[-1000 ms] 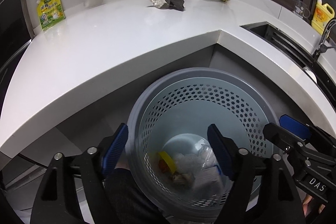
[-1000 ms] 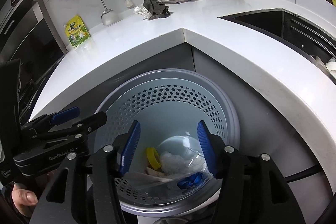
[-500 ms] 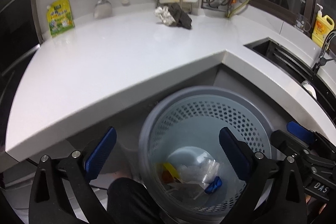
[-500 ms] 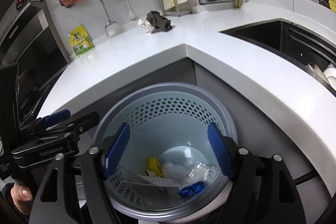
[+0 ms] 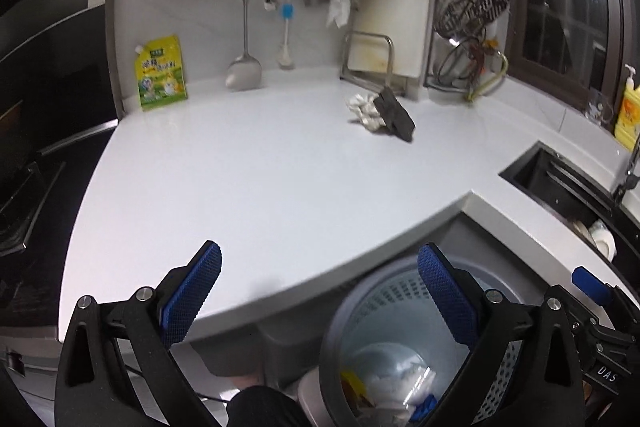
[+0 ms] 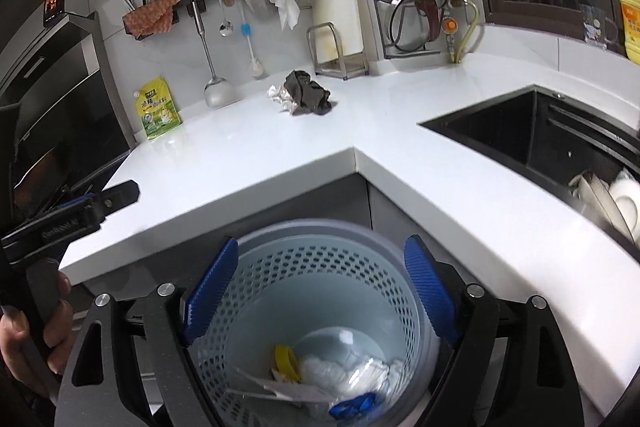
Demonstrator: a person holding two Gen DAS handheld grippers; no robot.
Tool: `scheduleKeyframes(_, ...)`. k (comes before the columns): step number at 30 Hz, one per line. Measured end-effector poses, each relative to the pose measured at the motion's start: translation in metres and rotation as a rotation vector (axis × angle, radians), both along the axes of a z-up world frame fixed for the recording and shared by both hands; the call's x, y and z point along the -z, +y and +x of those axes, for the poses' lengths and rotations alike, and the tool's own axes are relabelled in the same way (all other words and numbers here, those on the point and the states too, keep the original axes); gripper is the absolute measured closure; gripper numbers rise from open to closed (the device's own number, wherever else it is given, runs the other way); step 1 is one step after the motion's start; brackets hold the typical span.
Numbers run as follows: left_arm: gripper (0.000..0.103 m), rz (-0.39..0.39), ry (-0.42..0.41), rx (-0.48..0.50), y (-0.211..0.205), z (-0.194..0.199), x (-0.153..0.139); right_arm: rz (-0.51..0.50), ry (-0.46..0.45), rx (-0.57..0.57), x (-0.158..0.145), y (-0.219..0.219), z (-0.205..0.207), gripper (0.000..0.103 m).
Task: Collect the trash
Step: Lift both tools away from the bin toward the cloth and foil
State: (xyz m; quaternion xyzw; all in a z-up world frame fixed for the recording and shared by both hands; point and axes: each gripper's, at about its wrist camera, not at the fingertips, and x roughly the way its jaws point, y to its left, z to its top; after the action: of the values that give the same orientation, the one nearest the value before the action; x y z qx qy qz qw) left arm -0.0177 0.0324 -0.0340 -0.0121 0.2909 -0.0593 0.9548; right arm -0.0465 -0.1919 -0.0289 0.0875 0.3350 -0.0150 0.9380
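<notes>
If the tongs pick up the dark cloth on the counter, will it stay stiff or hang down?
The dark cloth lies in soft, crumpled folds, so it will probably droop and hang from the tongs. It looks thin, so likely light. The crumpled white paper sits against it and may be dragged along. Both tongs, left and right, are open now.

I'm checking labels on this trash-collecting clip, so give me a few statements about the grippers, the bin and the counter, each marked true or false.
1. Both the left gripper and the right gripper are open and hold nothing. True.
2. The perforated bin is empty. False: it holds white crumpled material, a yellow piece and a blue piece.
3. A dark cloth lies on the white counter beside a crumpled white wad. True.
4. The green and yellow pouch lies inside the bin. False: it stands on the counter against the wall.
5. The sink is left of the bin. False: it is to the right.
</notes>
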Motion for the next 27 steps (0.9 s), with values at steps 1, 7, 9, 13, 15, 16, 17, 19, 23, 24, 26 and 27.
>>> scheduleKeyframes(1, 0.006, 0.002, -0.007, -0.003, 0.001, 0.004, -0.003, -0.014, -0.005, -0.003, -0.003, 0.000, 0.005, 0.022)
scheduleKeyframes(7, 0.006, 0.006, -0.029, -0.006, 0.001, 0.026, -0.017, -0.020, -0.042, -0.041, -0.021, -0.001, 0.040, 0.021)
scheduleKeyframes(9, 0.006, 0.005, -0.031, -0.006, 0.000, 0.033, -0.019, -0.008, -0.043, -0.046, -0.024, -0.004, 0.055, 0.021)
scheduleKeyframes(13, 0.006, -0.003, -0.039, -0.005, -0.003, 0.051, -0.026, -0.039, -0.042, -0.067, -0.029, -0.005, 0.082, 0.021)
scheduleKeyframes(15, 0.006, -0.002, -0.045, -0.008, -0.004, 0.061, -0.029, -0.050, -0.043, -0.085, -0.033, -0.005, 0.095, 0.021)
scheduleKeyframes(16, 0.006, 0.000, -0.048, -0.012, -0.004, 0.065, -0.031, -0.050, -0.039, -0.095, -0.034, -0.005, 0.101, 0.020)
scheduleKeyframes(17, 0.006, 0.003, -0.051, -0.015, -0.005, 0.071, -0.033, -0.047, -0.030, -0.113, -0.035, -0.004, 0.110, 0.020)
scheduleKeyframes(19, 0.006, 0.008, -0.057, -0.023, -0.006, 0.082, -0.036, -0.033, -0.018, -0.144, -0.037, -0.003, 0.123, 0.020)
scheduleKeyframes(23, 0.006, 0.009, -0.061, -0.031, -0.007, 0.106, -0.041, -0.015, -0.007, -0.188, -0.042, -0.002, 0.153, 0.020)
scheduleKeyframes(24, 0.006, 0.009, -0.059, -0.033, -0.007, 0.111, -0.041, -0.016, -0.008, -0.191, -0.043, -0.002, 0.159, 0.020)
scheduleKeyframes(26, 0.006, 0.008, -0.053, -0.039, -0.007, 0.123, -0.041, -0.019, -0.005, -0.187, -0.044, -0.005, 0.172, 0.020)
scheduleKeyframes(27, 0.006, 0.005, -0.049, -0.040, -0.007, 0.128, -0.041, -0.021, 0.000, -0.183, -0.043, -0.007, 0.183, 0.020)
